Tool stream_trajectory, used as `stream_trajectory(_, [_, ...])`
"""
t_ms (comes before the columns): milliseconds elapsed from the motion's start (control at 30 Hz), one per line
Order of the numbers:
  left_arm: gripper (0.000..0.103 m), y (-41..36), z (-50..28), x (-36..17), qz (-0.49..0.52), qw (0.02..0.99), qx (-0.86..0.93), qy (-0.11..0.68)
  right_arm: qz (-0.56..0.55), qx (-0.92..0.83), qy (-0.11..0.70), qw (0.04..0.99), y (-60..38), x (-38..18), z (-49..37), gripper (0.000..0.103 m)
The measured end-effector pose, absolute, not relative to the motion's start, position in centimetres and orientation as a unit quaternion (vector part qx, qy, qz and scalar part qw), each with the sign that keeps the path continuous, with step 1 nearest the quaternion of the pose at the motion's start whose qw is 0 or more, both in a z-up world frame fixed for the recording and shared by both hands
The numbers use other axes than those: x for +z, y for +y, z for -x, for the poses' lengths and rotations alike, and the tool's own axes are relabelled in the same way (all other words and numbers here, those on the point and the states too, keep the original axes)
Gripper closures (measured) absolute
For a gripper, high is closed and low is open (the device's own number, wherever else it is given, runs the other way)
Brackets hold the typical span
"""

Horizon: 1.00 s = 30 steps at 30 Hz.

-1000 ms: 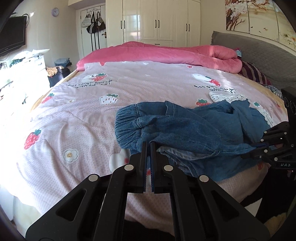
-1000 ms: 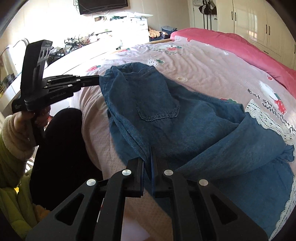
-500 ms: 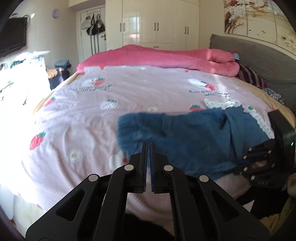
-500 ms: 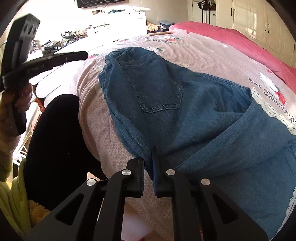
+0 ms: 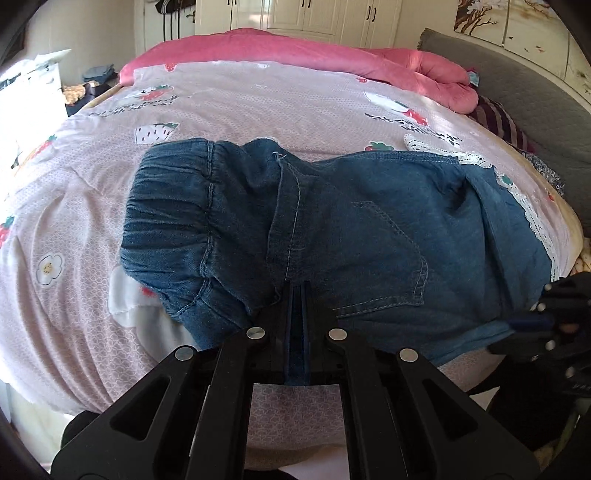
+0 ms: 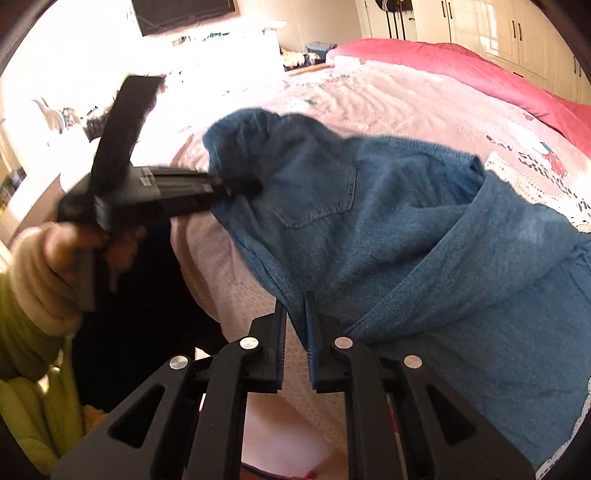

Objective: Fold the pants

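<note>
1. In the left wrist view, the left gripper (image 5: 296, 295) sits at the near edge of the bed, its jaws clenched on a strip of denim that runs down between them; the cloth belongs to the blue denim pants (image 5: 332, 236).
2. In the right wrist view, the right gripper (image 6: 295, 310) has its jaws slightly parted, and they have just been opening. A fold of the pants' edge hangs between them; the left pad stands clear of the cloth, so the hold looks released.
3. The pants lie across the near side of the bed on a pink quilt (image 5: 236, 107) printed with strawberries and flowers. The gathered elastic waistband (image 5: 173, 214) points left in the left wrist view, and a back pocket (image 5: 388, 258) faces up.
4. A trouser leg is folded back over the seat, forming a diagonal ridge (image 6: 461, 236) in the right wrist view.
5. White lace trim (image 5: 532, 218) shows at the pants' far right edge.
6. The person's left hand (image 6: 92, 243), in a cream cuff and a green sleeve (image 6: 26, 332), grips the handle of the left gripper, blurred in the right wrist view.
7. Further back, a pink blanket (image 5: 332, 51) is bunched along the far side of the bed, beside a grey headboard (image 5: 517, 81).
8. White wardrobe doors (image 5: 314, 14) line the back wall.
</note>
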<state>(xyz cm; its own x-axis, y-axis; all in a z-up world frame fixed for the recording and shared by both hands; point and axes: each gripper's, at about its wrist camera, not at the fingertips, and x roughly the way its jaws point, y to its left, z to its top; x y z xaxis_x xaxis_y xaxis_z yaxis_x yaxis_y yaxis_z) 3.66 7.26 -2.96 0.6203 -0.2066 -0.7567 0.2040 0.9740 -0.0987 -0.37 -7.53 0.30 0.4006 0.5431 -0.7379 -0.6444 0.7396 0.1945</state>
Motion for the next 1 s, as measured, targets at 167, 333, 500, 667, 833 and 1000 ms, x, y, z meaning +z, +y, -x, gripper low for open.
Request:
stream_trajectory(167, [0.103,7.5,-3.6,-3.0,0.011,0.899,-0.118,0.421,0.041,0.354,0.396,0.846,-7.6,1.8,0.4,0.086])
stream_trajectory(333, [0.103,7.3,-3.6,-3.0,0.006,0.900,-0.116,0.420,-0.025,0.356,0.389,0.849,-7.8,3.4,-1.0,0.068])
stream_trajectory(500, [0.103,7.2,-3.5,-3.0,0.007,0.901,-0.115,0.418,0.007,0.311,0.410,0.858,-7.0,2.3,-3.2,0.068])
stream_trajectory(667, [0.103,7.3,-3.5,-3.0,0.011,0.902,-0.119,0.415,0.038,0.278,0.458,0.844,-7.1,-1.9,-3.7,0.068])
stream_trajectory(833, [0.103,7.5,-3.5,-2.9,0.019,0.905,-0.122,0.408,0.026,0.301,0.437,0.847,-7.7,-0.6,-3.1,0.065])
stream_trajectory(1000, [0.064,6.9,-1.9,-0.6,0.020,0.920,-0.151,0.362,-0.046,0.310,0.397,0.863,-11.2,3.5,-3.3,0.056])
